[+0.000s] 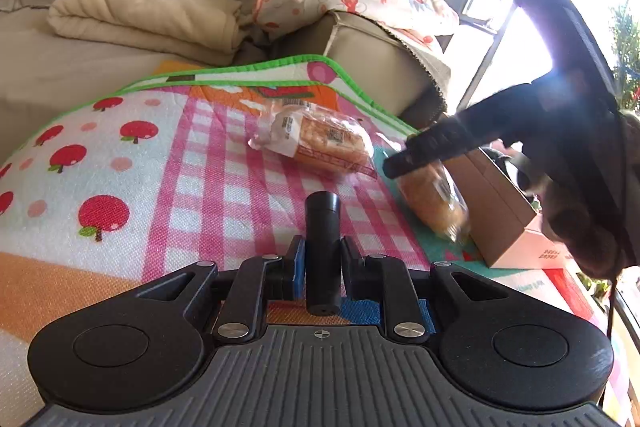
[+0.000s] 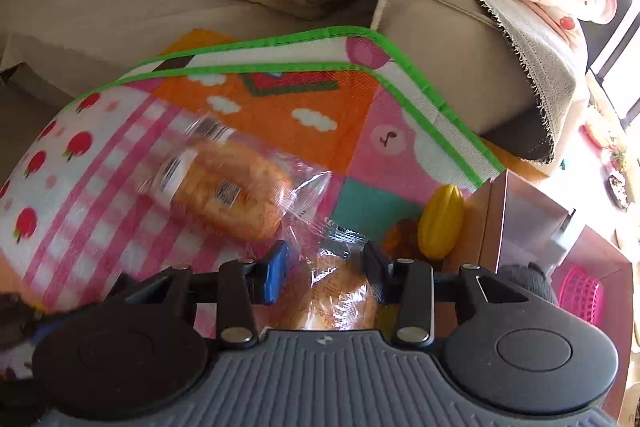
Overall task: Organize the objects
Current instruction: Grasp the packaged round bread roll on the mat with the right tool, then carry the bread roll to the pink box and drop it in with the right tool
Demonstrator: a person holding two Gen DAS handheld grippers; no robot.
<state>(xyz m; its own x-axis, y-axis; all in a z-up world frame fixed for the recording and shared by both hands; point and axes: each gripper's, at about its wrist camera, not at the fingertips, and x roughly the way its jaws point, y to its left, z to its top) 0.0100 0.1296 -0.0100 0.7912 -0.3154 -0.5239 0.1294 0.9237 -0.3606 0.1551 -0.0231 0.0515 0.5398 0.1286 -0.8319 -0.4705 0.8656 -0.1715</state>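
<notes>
Bagged bread (image 2: 340,299), lower centre, is pinched in the right hand-held gripper (image 2: 326,267): soft, slippery, so grip the loaf body lightly; left hand-held gripper (image 1: 322,263) clamps a black cylinder (image 1: 322,251).

A black cylinder (image 1: 322,251) stood upright. One wrapped bread loaf (image 2: 224,187) lay on the mat, at eleven o'clock from another (image 2: 340,301).
</notes>
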